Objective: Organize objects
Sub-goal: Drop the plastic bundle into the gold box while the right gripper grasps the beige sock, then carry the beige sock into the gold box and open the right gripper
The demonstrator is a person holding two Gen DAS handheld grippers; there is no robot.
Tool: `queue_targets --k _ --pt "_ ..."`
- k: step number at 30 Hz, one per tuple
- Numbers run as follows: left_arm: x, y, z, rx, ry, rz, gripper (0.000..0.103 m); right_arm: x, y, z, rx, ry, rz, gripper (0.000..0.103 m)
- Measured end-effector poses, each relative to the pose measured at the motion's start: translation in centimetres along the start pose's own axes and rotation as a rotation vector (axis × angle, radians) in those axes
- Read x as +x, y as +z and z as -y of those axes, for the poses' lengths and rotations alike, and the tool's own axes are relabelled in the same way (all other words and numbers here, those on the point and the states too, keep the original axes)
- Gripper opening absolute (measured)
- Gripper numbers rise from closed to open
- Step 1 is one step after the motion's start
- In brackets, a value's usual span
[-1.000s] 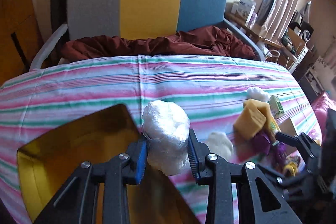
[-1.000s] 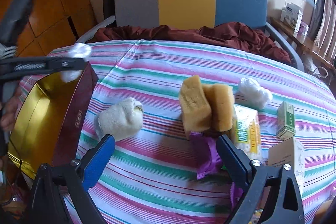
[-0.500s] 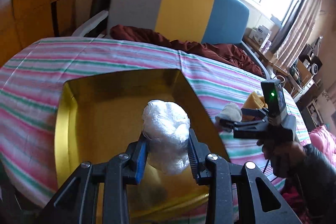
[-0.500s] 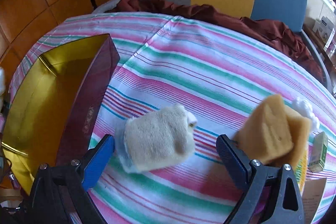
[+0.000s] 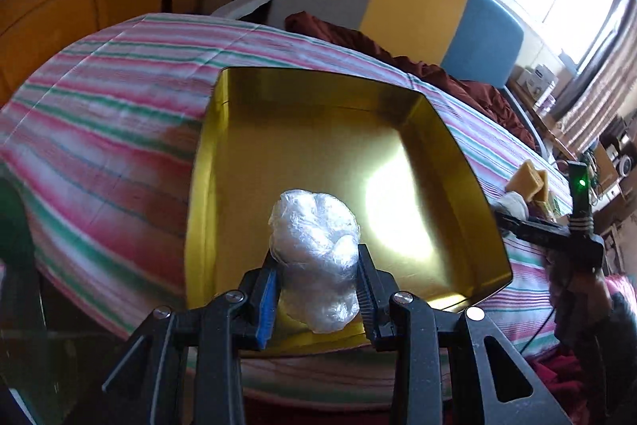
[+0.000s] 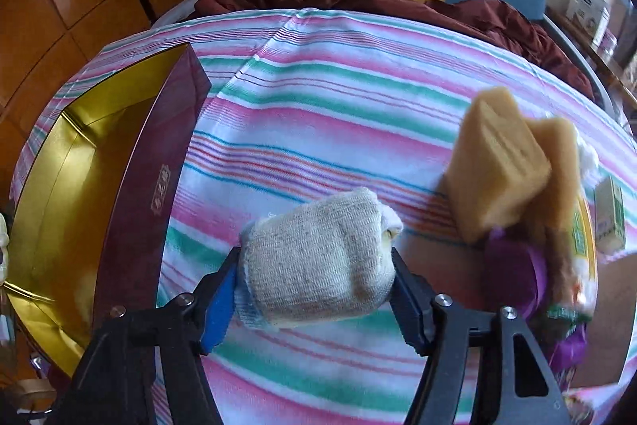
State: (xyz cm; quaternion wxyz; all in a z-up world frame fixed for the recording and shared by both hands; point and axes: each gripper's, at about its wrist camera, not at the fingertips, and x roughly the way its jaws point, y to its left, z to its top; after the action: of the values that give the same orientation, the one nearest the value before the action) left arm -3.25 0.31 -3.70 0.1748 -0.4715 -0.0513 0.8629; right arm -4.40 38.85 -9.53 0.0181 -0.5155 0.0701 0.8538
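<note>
Over the gold box [image 5: 302, 162], near its front edge, a plastic-wrapped white bundle [image 5: 314, 257] is being held clamped in the left gripper [image 5: 316, 289], not yet set down; box interior is showing empty otherwise. On the striped tablecloth [image 6: 338, 98], just right of the box, a rolled sock [image 6: 318, 257] is being closed on by the right gripper [image 6: 316, 289], pads approx. touching. Still being left out near the right edge: sponges [image 6: 497, 158], purple packet [image 6: 513, 273], small cartons, partly cut off and blurred. Table surface itself is being hidden by the cloth.
</note>
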Motion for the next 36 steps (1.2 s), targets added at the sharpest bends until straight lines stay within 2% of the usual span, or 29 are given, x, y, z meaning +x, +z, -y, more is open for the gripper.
queue_targets --k 7,15,17,18,20,25,28,29,32,36 --pt "-1.0 -0.1 -2.6 -0.044 0.03 0.025 0.035 -1.5 -3.2 -0.7 -0.004 -0.022 -0.002 0.068" --pt "1.3 0.0 -2.2 0.04 0.075 -0.026 0.036 -1.6 -5.1 -0.9 0.001 -0.043 0.014 0.067" --pt "1.7 -0.2 -2.2 0.048 0.094 -0.029 0.041 -1.7 -5.1 -0.9 0.001 -0.05 0.019 0.067" --pt "1.7 -0.3 -2.2 0.051 0.103 -0.025 0.051 -1.6 -5.1 -0.9 0.002 -0.051 0.022 0.067" --pt "1.3 -0.6 -2.1 0.059 0.094 -0.002 0.059 -1.7 -5.2 -1.0 0.002 -0.054 0.026 0.067" --pt "0.0 -0.9 -1.6 0.094 0.122 0.048 0.061 -1.8 -5.2 -1.1 0.001 -0.062 0.029 0.067" --pt "-1.2 -0.8 -2.0 0.062 0.106 0.085 0.061 -2.0 -5.5 -1.0 0.002 -0.066 0.033 0.067" --pt "-1.7 -0.8 -2.3 0.044 0.106 0.103 0.063 -1.9 -5.5 -1.1 0.003 -0.07 0.032 0.067" --pt "-3.3 -0.7 -3.2 -0.007 0.131 0.168 0.079 -2.0 -5.5 -1.1 0.008 -0.078 0.035 0.066" --pt "-4.7 -0.5 -4.7 -0.054 0.165 0.214 0.083 -2.9 -5.1 -0.7 0.053 -0.107 0.044 0.065"
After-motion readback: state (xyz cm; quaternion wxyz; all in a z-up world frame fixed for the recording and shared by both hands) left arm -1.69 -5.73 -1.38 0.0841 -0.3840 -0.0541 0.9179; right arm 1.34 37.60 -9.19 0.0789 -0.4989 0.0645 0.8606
